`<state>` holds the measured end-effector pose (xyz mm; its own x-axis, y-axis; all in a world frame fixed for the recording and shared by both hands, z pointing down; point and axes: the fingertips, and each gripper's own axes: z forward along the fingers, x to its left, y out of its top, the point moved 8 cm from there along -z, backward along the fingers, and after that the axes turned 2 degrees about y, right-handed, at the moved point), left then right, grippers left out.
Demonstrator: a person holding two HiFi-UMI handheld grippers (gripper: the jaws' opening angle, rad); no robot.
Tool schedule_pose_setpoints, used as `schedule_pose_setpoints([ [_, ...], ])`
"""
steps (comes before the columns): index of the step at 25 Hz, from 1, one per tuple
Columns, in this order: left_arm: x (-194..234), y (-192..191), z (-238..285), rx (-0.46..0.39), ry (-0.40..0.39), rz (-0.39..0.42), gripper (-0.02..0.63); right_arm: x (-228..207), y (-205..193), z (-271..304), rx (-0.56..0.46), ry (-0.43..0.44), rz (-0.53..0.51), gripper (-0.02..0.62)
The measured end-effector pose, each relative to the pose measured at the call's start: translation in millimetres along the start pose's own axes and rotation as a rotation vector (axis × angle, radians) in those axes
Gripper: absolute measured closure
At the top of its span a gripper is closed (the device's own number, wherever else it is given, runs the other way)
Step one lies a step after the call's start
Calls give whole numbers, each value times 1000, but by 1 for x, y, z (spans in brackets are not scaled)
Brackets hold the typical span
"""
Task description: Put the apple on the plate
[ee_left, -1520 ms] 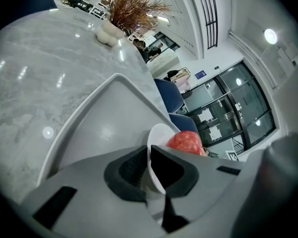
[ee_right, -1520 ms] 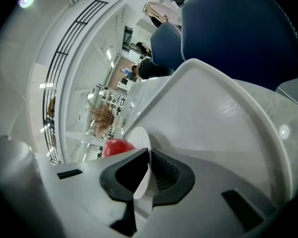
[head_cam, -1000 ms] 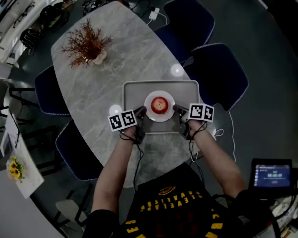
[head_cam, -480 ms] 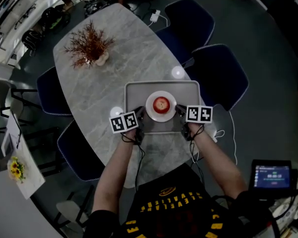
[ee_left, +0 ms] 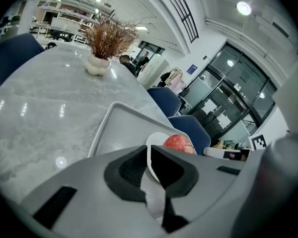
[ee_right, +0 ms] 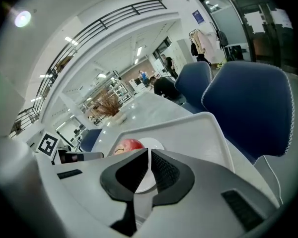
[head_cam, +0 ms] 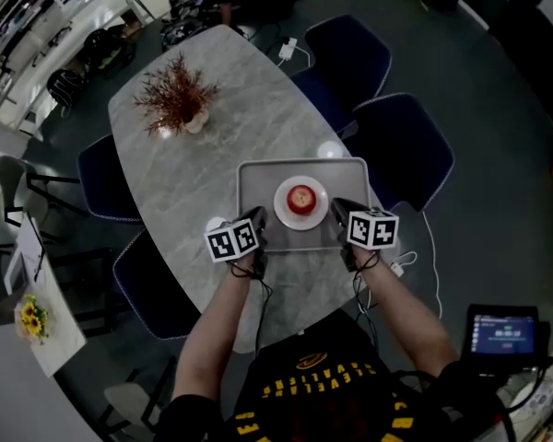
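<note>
A red apple (head_cam: 301, 198) sits on a small white plate (head_cam: 287, 213) in the middle of a grey tray (head_cam: 258, 178) on the marble table. My left gripper (head_cam: 257, 217) hovers at the tray's front left, a little short of the plate, jaws shut with nothing between them. My right gripper (head_cam: 335, 208) hovers at the plate's right side, also shut and empty. In the left gripper view the apple (ee_left: 178, 143) and plate (ee_left: 154, 140) show just beyond the left gripper (ee_left: 149, 150). In the right gripper view the apple (ee_right: 130, 144) lies just past the right gripper (ee_right: 149, 153).
A vase of dried branches (head_cam: 177, 95) stands at the table's far end. Blue chairs (head_cam: 401, 141) ring the table (head_cam: 184, 173) on both sides. A lit screen (head_cam: 507, 325) is at the lower right. The tray's raised rim (ee_right: 211, 125) borders the plate.
Both grippers have risen and drawn back a little from the plate's sides, rolling as they went. The apple, plate and tray have stayed put.
</note>
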<state>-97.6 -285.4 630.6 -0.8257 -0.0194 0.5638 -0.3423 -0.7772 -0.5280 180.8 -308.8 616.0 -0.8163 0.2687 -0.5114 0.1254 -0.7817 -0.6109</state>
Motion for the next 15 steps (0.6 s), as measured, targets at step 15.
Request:
schedule_pose_setpoints([
  [15, -88, -13, -120, -233, -174, 283, 606, 113, -17, -78, -149, 228, -225, 589],
])
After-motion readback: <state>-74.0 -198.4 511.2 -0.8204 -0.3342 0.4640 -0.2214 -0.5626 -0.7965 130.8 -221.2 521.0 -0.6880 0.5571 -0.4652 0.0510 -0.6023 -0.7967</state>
